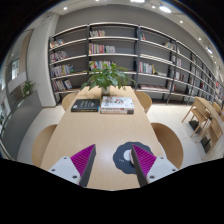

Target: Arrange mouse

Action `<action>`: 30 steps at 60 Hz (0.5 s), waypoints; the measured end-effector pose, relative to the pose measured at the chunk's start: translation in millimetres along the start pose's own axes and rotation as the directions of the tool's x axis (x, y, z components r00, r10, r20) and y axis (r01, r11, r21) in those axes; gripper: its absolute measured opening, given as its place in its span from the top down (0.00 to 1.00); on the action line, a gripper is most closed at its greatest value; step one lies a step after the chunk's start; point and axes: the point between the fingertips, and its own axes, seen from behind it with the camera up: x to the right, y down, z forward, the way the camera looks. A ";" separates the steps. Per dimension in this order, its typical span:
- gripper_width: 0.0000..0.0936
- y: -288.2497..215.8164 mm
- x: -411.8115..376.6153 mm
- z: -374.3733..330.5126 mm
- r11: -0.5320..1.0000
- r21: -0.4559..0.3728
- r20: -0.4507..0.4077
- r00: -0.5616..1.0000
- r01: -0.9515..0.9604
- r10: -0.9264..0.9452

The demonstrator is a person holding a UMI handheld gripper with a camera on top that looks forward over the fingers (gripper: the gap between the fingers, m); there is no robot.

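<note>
A light-coloured mouse [127, 154] lies on a dark round mouse pad [120, 160] on a long wooden table [100, 130]. My gripper [113, 147] is open and empty, and hangs above the table's near end. The mouse and pad lie just ahead of the right finger [146, 161], which hides part of them. The left finger [81, 161] is over bare wood. Neither finger touches the mouse.
A potted plant [107, 75] and flat books [101, 104] sit at the table's far end. Chairs [168, 142] stand along both sides. Bookshelves [110, 50] line the back wall, and another table with chairs [205, 112] stands to the right.
</note>
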 end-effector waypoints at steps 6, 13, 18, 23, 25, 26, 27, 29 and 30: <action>0.25 11.1 -19.7 -21.8 1.000 0.011 0.011 1.000 0.014 -0.015; 0.25 25.2 -34.9 -40.8 1.000 0.014 0.017 1.000 0.019 -0.020; 0.25 32.3 -41.1 -49.0 1.000 0.010 0.013 1.000 0.027 -0.027; 0.25 37.1 -44.6 -60.4 0.999 0.011 0.010 0.999 0.036 -0.036; 0.25 37.7 -45.4 -63.1 0.999 0.012 0.008 0.999 0.039 -0.039; 0.25 37.9 -45.6 -64.1 0.999 0.014 0.007 0.999 0.039 -0.039; 0.24 38.3 -46.0 -65.1 0.999 0.014 0.006 0.999 0.038 -0.038; 0.25 39.7 -47.4 -67.3 0.999 0.013 0.007 0.999 0.038 -0.038; 0.25 40.6 -48.7 -66.1 0.999 0.013 0.007 0.999 0.037 -0.038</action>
